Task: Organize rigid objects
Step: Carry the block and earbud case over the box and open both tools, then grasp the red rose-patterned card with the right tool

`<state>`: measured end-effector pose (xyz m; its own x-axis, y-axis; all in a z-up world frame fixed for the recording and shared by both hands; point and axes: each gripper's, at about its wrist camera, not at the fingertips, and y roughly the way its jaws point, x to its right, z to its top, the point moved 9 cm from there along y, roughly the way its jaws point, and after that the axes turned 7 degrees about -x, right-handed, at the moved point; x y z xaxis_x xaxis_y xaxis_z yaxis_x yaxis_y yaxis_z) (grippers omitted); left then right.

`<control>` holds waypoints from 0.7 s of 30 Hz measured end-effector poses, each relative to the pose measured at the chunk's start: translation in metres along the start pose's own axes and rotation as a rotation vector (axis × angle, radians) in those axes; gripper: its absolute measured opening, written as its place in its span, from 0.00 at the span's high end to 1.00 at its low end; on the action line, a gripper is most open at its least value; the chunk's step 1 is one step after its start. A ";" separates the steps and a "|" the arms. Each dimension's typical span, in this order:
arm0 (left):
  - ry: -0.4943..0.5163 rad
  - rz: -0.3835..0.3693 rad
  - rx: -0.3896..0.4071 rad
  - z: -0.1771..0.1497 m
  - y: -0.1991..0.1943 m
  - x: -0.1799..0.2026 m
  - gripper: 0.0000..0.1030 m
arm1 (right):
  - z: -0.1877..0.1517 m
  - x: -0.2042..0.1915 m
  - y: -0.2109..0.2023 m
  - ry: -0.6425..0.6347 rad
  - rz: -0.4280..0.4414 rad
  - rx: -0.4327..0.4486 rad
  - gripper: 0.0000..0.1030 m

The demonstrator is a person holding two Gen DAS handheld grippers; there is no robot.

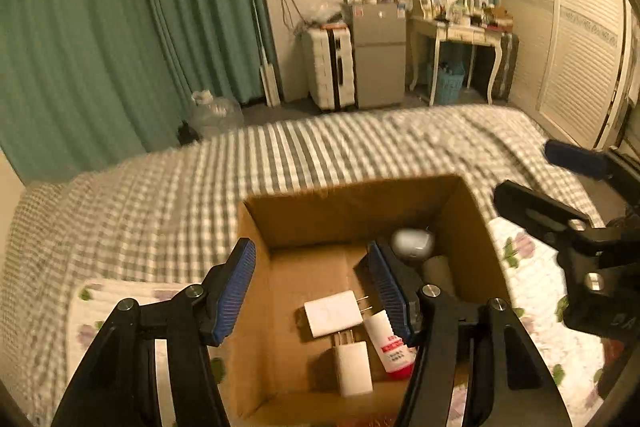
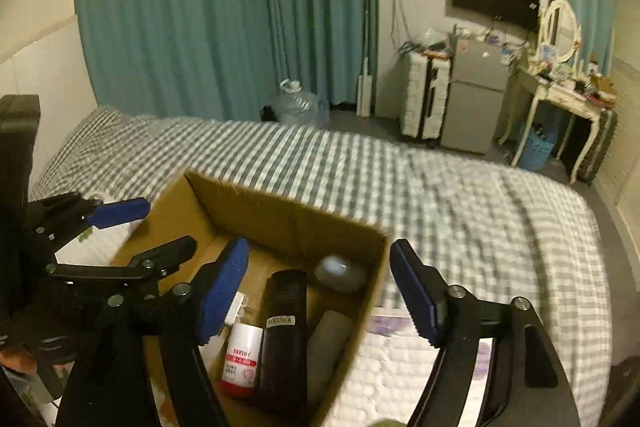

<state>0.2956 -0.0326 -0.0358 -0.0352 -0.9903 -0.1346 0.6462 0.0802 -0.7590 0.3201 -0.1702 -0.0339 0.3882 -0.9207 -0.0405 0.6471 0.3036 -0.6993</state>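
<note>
An open cardboard box [image 1: 352, 215] [image 2: 288, 215] sits on a bed. Inside lie two white plug adapters [image 1: 334, 313] [image 1: 354, 367], a white bottle with a red label [image 1: 390, 347] [image 2: 242, 359], a black remote [image 2: 286, 327], a grey cylinder [image 2: 330, 339] and a grey rounded object [image 1: 412, 243] [image 2: 340, 273]. My left gripper [image 1: 312, 293] is open and empty above the box's left part; its left finger is outside the wall. My right gripper [image 2: 320, 291] is open and empty, straddling the box's right wall. It also shows in the left wrist view [image 1: 536, 179].
The bed has a grey checked cover [image 1: 160, 195] and a floral quilt [image 2: 404, 359] under the box. Beyond the bed stand green curtains [image 1: 100, 27], a water jug [image 2: 296, 105], a suitcase [image 1: 330, 67], a small fridge [image 1: 378, 55] and a dressing table [image 1: 460, 31].
</note>
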 end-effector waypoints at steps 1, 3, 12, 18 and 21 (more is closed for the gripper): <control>0.001 0.011 0.014 0.002 -0.011 -0.001 0.35 | 0.005 0.002 -0.011 0.002 -0.009 0.012 0.17; -0.002 0.027 0.055 0.007 -0.045 -0.003 0.35 | 0.012 0.004 -0.047 -0.001 -0.041 0.049 0.09; -0.006 0.076 0.209 -0.003 -0.159 -0.010 0.28 | 0.004 -0.015 -0.165 -0.039 -0.153 0.153 0.00; -0.050 0.018 0.223 -0.049 -0.185 -0.023 0.28 | -0.033 -0.036 -0.206 -0.008 -0.157 0.168 0.00; -0.060 0.021 0.217 -0.076 -0.180 -0.031 0.28 | -0.055 -0.047 -0.210 0.032 -0.135 0.158 0.00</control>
<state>0.1226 -0.0082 0.0570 0.0211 -0.9942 -0.1057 0.7953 0.0808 -0.6008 0.1298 -0.2047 0.0758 0.2714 -0.9622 0.0214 0.7875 0.2092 -0.5797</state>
